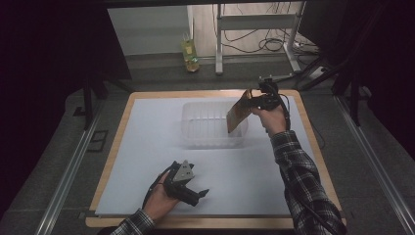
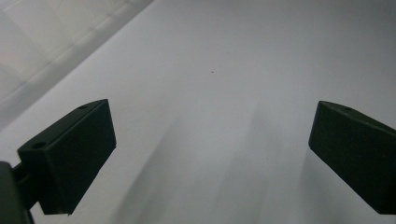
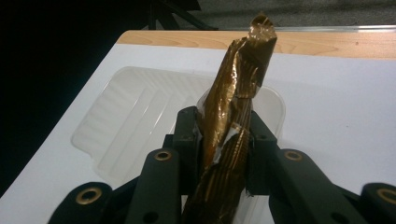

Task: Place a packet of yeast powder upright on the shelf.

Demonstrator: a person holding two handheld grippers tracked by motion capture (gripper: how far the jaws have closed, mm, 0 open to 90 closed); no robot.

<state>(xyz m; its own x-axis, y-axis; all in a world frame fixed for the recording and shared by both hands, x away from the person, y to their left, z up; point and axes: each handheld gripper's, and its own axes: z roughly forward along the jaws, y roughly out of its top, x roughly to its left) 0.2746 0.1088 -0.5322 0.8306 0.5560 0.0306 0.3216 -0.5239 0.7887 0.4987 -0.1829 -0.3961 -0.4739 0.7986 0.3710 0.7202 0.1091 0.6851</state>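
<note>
The right gripper (image 1: 252, 102) clamps a brown foil packet (image 1: 238, 113) by its edge, hanging over the clear plastic tub (image 1: 195, 128) for a likely drop, while the left gripper (image 1: 195, 193) rests wide open and empty on the counter (image 1: 147, 147), out of the way.

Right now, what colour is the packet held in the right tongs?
Shiny golden-brown, with fine ribbing; the packet shows best in the right gripper view, clamped in the right tongs.
</note>
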